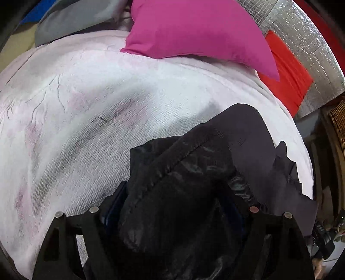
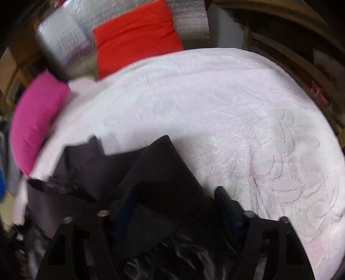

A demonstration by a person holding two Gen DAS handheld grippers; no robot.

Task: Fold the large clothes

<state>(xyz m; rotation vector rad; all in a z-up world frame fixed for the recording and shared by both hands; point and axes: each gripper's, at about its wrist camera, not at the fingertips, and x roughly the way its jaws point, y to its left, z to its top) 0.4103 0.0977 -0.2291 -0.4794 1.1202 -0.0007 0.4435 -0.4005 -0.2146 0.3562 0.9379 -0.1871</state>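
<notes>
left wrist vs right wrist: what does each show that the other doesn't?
Only the left wrist view: a grey cushion behind the pink one, blue fabric in the top corner, and a wicker edge on the right.

Only the right wrist view: curved wooden shelving beyond the bed.

Both: the dark garment bunched between the tongs, the white bedspread, the pink pillow, the red cushion and the silver foil panel.

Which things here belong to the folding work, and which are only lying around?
Belong to the job:
- dark garment
- left hand-held gripper
- right hand-held gripper
- pale pink blanket

Just lying about:
- pink pillow
- red pillow
- silver padded sheet
</notes>
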